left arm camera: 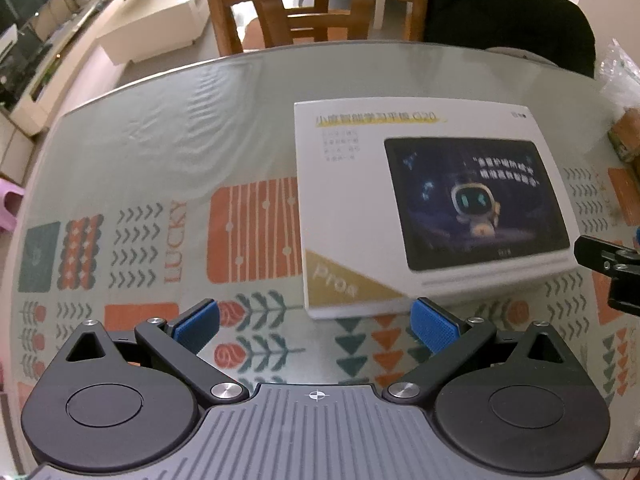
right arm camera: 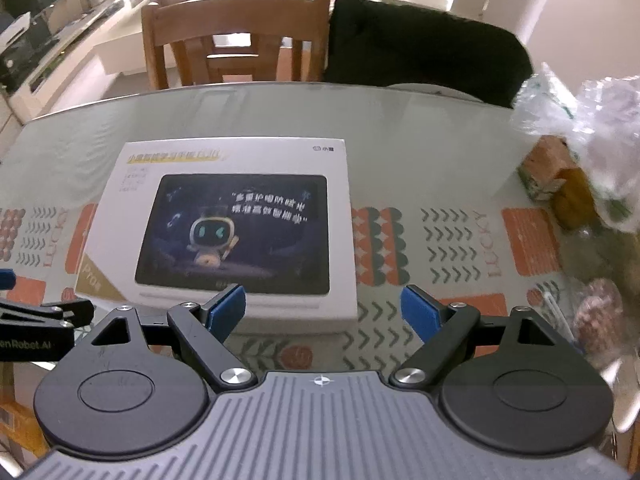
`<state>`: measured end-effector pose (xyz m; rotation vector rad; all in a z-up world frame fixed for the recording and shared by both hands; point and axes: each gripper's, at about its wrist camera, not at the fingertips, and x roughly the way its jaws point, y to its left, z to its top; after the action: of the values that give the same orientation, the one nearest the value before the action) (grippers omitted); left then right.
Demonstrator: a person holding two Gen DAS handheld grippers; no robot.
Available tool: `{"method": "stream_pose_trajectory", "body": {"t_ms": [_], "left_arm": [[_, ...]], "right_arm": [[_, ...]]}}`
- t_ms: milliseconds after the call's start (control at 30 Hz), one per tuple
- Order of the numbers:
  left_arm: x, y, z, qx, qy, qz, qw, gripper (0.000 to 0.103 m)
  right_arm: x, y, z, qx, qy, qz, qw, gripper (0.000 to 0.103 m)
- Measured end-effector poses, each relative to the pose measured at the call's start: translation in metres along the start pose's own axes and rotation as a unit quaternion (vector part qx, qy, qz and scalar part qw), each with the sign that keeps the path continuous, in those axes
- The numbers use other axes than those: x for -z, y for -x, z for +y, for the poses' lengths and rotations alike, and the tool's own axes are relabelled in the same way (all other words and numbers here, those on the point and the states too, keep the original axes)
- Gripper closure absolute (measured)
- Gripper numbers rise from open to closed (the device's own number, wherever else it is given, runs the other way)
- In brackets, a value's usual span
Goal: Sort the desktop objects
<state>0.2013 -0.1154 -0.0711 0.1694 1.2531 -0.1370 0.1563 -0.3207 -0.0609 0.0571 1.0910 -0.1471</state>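
A flat white box (left arm camera: 424,208) lies face up on the table (left arm camera: 160,128), which has a glass top over a patterned cloth. In the left wrist view it fills the centre right of the frame; in the right wrist view (right arm camera: 224,232) it sits centre left. Its lid shows a printed tablet screen with a small round-headed cartoon robot and two lines of white Chinese writing, too blurred to read. A yellow-underlined Chinese title runs along the lid's upper left, seemingly ending in "Q20" in the left view, and a small logo sits at its upper right corner. A gold triangle in the lid's lower left corner reads "Pro". The box's long axis runs left to right across both frames, with the print upright toward the cameras.

The cloth bears the word "LUCKY" (left arm camera: 176,242) in orange, turned sideways, left of the box; another "LUCKY" (right arm camera: 486,242) shows right of the box in the right view.

The left gripper (left arm camera: 316,326) hovers at the box's near edge, its blue-padded fingers spread wide and holding nothing. The right gripper (right arm camera: 322,310) sits likewise at the near edge, fingers spread, empty. A label on the left gripper, seen at the left edge of the right view, reads partly "Robot.AI".

Crumpled clear plastic bags (right arm camera: 592,120) and a small carton (right arm camera: 540,172) lie at the right. Wooden chairs (left arm camera: 316,4) stand beyond the table.
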Motion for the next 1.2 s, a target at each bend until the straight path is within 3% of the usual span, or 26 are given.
{"method": "stream_pose_trajectory", "body": {"t_ms": [400, 733, 900, 1067, 1200], "left_arm": [[-0.038, -0.04, 0.019, 0.063, 0.03, 0.052, 0.9962, 0.0], [-0.055, -0.067, 0.027, 0.103, 0.043, 0.081, 0.9904, 0.0], [-0.062, -0.078, 0.032, 0.134, 0.06, 0.094, 0.9847, 0.0], [-0.065, -0.09, 0.04, 0.165, 0.076, 0.105, 0.9777, 0.0], [-0.066, -0.092, 0.04, 0.177, 0.064, 0.101, 0.9769, 0.0]], "right_arm": [[-0.051, -0.048, -0.047, -0.057, 0.009, 0.018, 0.998, 0.0], [-0.082, -0.091, -0.076, -0.141, -0.002, 0.056, 0.988, 0.0], [-0.09, -0.114, -0.088, -0.191, -0.019, 0.084, 0.978, 0.0], [-0.095, -0.142, -0.103, -0.258, -0.048, 0.122, 0.957, 0.0], [-0.093, -0.16, -0.11, -0.295, -0.065, 0.144, 0.942, 0.0]]}}
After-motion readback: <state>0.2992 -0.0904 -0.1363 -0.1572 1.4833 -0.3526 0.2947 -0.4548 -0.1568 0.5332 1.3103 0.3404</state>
